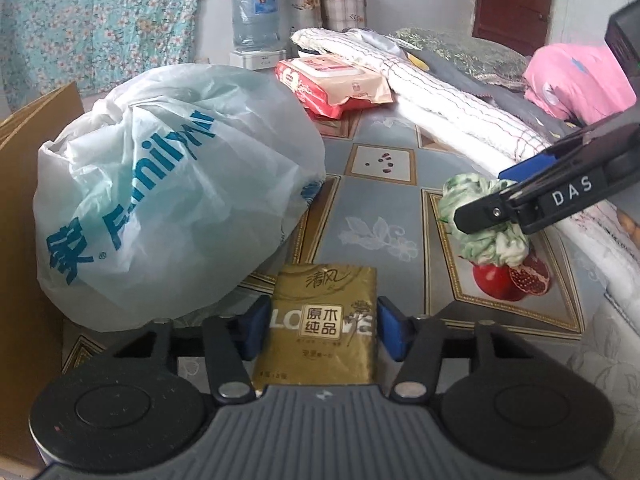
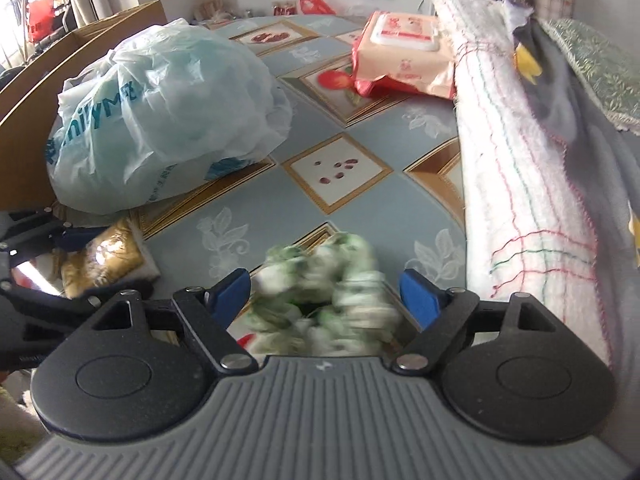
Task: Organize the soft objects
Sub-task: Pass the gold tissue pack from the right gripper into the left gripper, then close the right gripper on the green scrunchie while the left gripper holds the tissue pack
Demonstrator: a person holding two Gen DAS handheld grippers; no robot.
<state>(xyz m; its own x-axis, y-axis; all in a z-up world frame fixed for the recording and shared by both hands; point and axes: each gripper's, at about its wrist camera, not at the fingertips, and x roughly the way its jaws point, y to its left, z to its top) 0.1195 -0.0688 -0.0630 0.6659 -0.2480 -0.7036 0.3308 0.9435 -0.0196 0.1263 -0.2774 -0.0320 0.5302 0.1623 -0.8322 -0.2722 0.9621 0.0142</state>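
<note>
Left tool [image 1: 320, 326] gripped gold tissue pack [image 1: 320, 320] on desk [image 1: 380, 208]; right tool [image 2: 324, 296] stood wide around green-white scrunchie [image 2: 324, 304].

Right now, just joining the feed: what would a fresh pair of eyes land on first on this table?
First, the big crumpled plastic bag with blue lettering, filling the table's left side beside a cardboard box. Next, the gold tissue pack between the left gripper pads, and the green-and-white scrunchie lying between the right gripper pads, which stand clear of it. A folded white towel runs along the right edge.
</note>
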